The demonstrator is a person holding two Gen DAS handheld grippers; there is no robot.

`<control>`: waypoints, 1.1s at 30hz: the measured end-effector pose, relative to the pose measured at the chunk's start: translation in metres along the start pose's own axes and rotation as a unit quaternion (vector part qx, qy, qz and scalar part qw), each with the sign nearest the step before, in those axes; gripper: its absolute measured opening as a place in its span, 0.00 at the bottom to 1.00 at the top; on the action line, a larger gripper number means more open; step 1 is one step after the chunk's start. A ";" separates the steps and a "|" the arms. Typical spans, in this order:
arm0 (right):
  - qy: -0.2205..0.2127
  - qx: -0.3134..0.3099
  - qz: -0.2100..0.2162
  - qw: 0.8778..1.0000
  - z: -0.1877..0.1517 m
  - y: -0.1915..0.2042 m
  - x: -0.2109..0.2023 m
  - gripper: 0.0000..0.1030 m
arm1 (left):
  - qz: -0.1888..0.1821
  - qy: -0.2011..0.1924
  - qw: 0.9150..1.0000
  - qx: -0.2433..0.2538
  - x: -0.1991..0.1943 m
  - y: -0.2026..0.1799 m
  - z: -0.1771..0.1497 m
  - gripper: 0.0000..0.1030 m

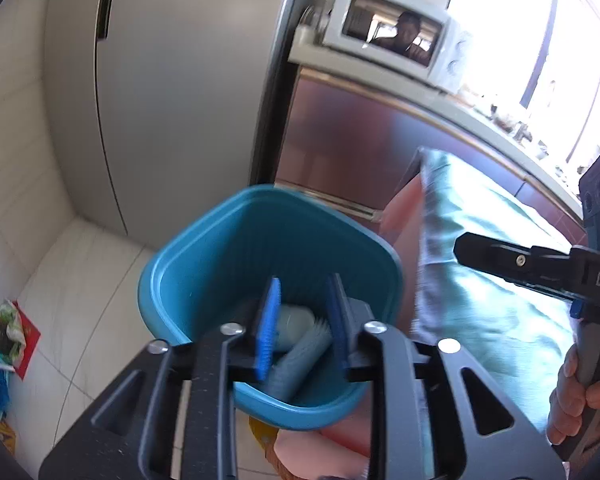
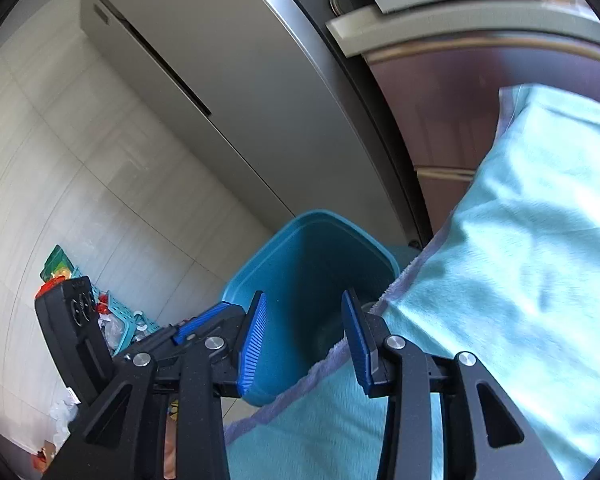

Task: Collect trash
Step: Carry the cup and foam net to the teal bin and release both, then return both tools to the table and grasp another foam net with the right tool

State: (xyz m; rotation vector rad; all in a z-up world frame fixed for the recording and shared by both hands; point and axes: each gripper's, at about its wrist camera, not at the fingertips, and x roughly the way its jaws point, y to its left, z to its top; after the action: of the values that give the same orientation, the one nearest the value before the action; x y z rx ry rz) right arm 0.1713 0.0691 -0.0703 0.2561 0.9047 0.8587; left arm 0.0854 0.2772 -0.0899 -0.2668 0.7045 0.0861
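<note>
A teal plastic bin [image 1: 204, 248] stands just below both grippers. On its floor lie a white lump [image 1: 296, 322] and a ribbed grey-white paper cup [image 1: 304, 356]. My left gripper [image 1: 305, 286] hangs over the bin's mouth with its blue pads apart, and the trash shows in the gap without touching them. In the left wrist view my right gripper [image 1: 466, 248] comes in from the right, held by a hand [image 1: 572, 396]. In the right wrist view it [image 2: 304, 296] is open over the bin [image 2: 260, 256], with nothing between its pads. The left gripper [image 2: 196, 326] sits beside it.
A teal towel [image 2: 520, 260] covers the surface right of the bin, its hem against the rim. A grey fridge [image 1: 160, 100] stands behind, a microwave [image 1: 388, 36] on the counter beside it. Bags [image 1: 4, 340] and a cluttered basket [image 2: 124, 320] lie on the tiled floor.
</note>
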 end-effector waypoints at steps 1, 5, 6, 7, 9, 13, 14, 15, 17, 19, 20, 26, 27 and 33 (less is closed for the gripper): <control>-0.007 -0.007 -0.001 1.000 -0.002 0.002 -0.009 0.38 | -0.005 -0.009 1.000 0.005 -0.007 -0.005 0.001 0.34; -0.039 -0.040 -0.006 0.998 -0.009 0.004 -0.049 0.44 | -0.030 -0.039 0.998 0.032 -0.035 -0.026 0.005 0.46; -0.048 -0.048 -0.009 0.998 -0.014 0.005 -0.063 0.45 | -0.037 -0.046 0.997 0.040 -0.043 -0.033 0.004 0.51; -0.058 -0.055 -0.014 0.997 -0.019 0.004 -0.075 0.47 | -0.046 -0.052 0.996 0.049 -0.049 -0.040 0.003 0.54; -0.079 -0.066 -0.028 0.994 -0.033 0.001 -0.103 0.50 | -0.069 -0.063 0.993 0.070 -0.063 -0.059 -0.003 0.58; -0.115 -0.064 -0.067 0.989 -0.057 -0.012 -0.152 0.52 | -0.119 -0.066 0.984 0.119 -0.081 -0.107 -0.017 0.61; -0.126 -0.058 -0.081 0.987 -0.066 -0.017 -0.168 0.52 | -0.135 -0.062 0.980 0.129 -0.083 -0.118 -0.020 0.61; -0.136 -0.051 -0.091 0.985 -0.071 -0.022 -0.181 0.52 | -0.152 -0.058 0.976 0.141 -0.084 -0.131 -0.025 0.62; -0.157 -0.034 -0.121 0.980 -0.089 -0.033 -0.210 0.52 | -0.180 -0.048 0.969 0.162 -0.085 -0.156 -0.035 0.63; -0.174 -0.021 -0.142 0.974 -0.107 -0.042 -0.235 0.52 | -0.202 -0.039 0.962 0.181 -0.086 -0.179 -0.045 0.63; -0.182 -0.014 -0.158 0.970 -0.115 -0.047 -0.248 0.52 | -0.213 -0.032 0.958 0.189 -0.086 -0.190 -0.051 0.63; -0.214 0.023 -0.231 0.949 -0.157 -0.074 -0.297 0.52 | -0.253 -0.002 0.942 0.222 -0.082 -0.244 -0.081 0.63; -0.218 0.029 -0.242 0.945 -0.162 -0.079 -0.303 0.52 | -0.257 0.001 0.939 0.227 -0.079 -0.251 -0.083 0.63; -0.226 0.060 -0.292 0.927 -0.189 -0.108 -0.328 0.55 | -0.283 0.017 0.923 0.259 -0.070 -0.287 -0.094 0.63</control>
State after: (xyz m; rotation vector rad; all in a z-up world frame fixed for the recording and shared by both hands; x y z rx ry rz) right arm -0.0219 -0.2734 -0.0522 0.2572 0.5482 0.1714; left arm 0.0213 -0.0239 -0.0516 0.0467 0.6367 -0.6544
